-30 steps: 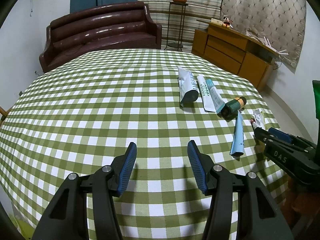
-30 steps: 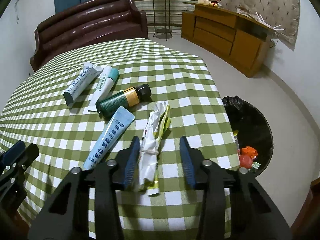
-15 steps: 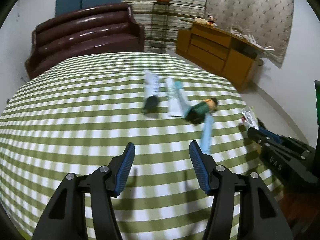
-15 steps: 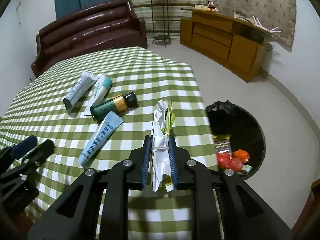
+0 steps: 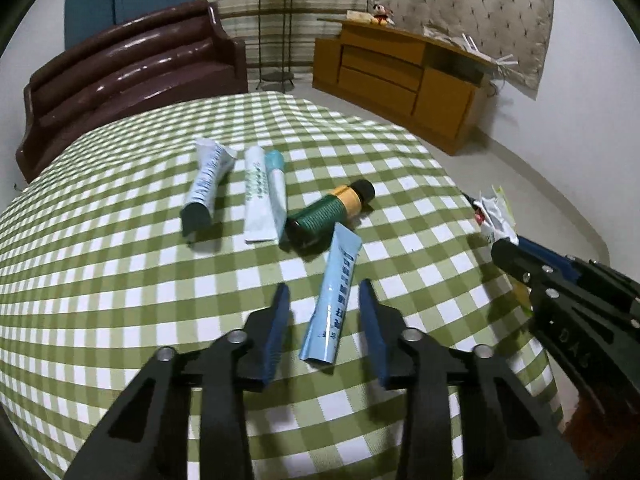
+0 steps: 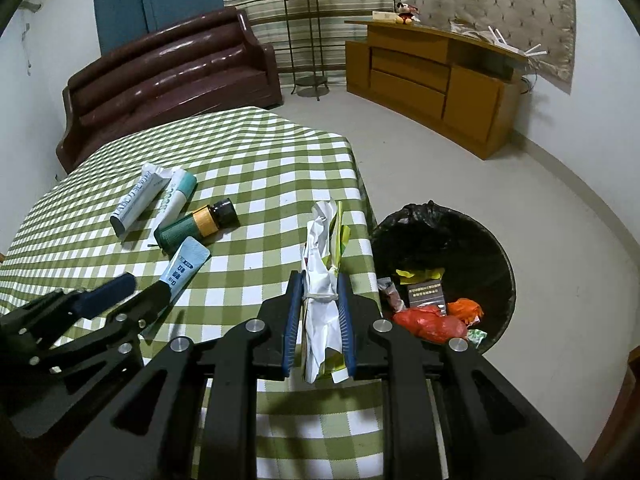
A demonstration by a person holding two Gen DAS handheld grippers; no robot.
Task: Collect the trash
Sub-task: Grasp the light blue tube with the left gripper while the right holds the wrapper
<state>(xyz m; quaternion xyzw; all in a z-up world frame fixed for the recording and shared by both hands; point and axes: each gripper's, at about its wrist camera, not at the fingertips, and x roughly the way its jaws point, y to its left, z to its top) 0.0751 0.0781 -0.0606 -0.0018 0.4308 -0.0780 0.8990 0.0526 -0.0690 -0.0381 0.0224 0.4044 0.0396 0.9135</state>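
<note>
A light blue tube (image 5: 336,300) lies on the green checked tablecloth (image 5: 120,280). My left gripper (image 5: 325,312) straddles its near end; the jaws are closing, with gaps still showing on both sides of the tube. My right gripper (image 6: 320,286) is shut on a crumpled white and yellow-green wrapper (image 6: 326,232), held above the table's right edge. The left wrist view has that wrapper (image 5: 494,216) and the right gripper (image 5: 516,248) at far right. The right wrist view catches the left gripper (image 6: 144,286) around the tube (image 6: 186,260).
A green bottle (image 5: 332,212) with a black cap, a white and teal tube (image 5: 264,196) and a white and blue tube (image 5: 206,184) lie farther back. A black-bagged bin (image 6: 480,248) holding trash stands on the floor right of the table. A sofa (image 6: 168,72) and cabinet (image 6: 432,80) stand behind.
My left gripper has moved right across the cloth to the light blue tube and its jaws have narrowed. My right gripper has shut on the wrapper and lifted it slightly.
</note>
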